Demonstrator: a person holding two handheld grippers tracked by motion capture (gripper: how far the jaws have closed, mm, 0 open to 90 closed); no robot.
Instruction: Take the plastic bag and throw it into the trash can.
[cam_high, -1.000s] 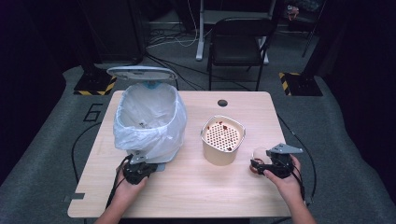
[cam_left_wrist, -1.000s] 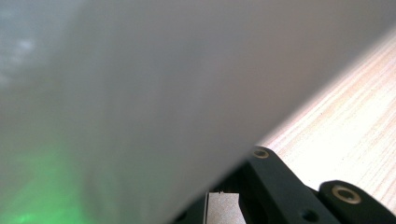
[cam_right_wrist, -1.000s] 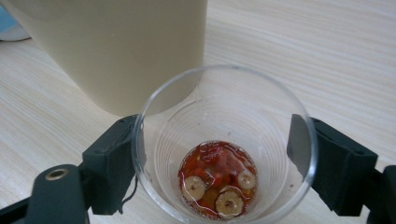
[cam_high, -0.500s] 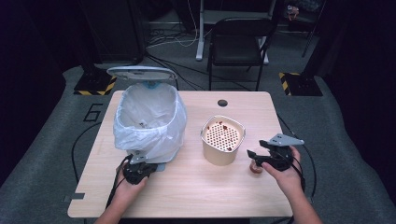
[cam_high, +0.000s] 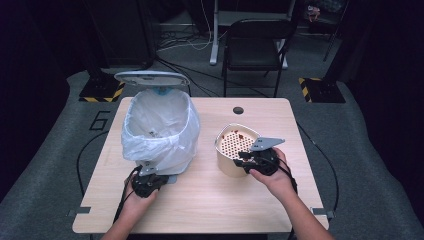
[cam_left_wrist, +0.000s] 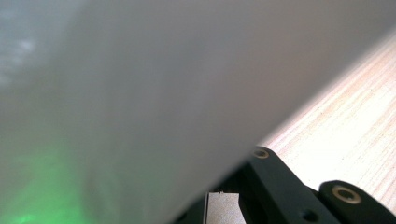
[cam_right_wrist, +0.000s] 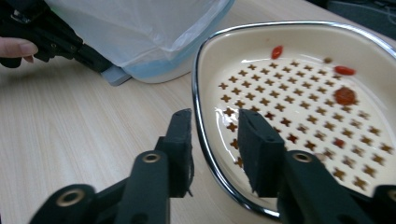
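A cream strainer bowl (cam_high: 231, 141) with star-shaped holes and red scraps (cam_right_wrist: 344, 94) stands right of centre on the table. My right gripper (cam_high: 241, 158) straddles its near chrome rim (cam_right_wrist: 201, 140): one jaw outside, one inside. The jaws have just been closing and a gap still shows beside the rim, so the gripper (cam_right_wrist: 215, 116) is open. A bin (cam_high: 160, 127) lined with a white bag stands at the left, lid (cam_high: 150, 77) up. My left gripper (cam_high: 147, 174) is shut, its tip against the grey pedal (cam_right_wrist: 113, 74) at the bin's base. The bag (cam_left_wrist: 140, 93) blocks most of the left gripper view.
The wooden table (cam_high: 200, 205) has bare room in front of the bin and bowl. A dark round cap (cam_high: 238, 110) sits near the far edge. A black chair (cam_high: 255, 45) stands behind the table. Cables trail off both sides.
My right gripper has moved left and up from the table's right side to the bowl's near rim, and its jaws have narrowed. The left hand has stayed at the bin.
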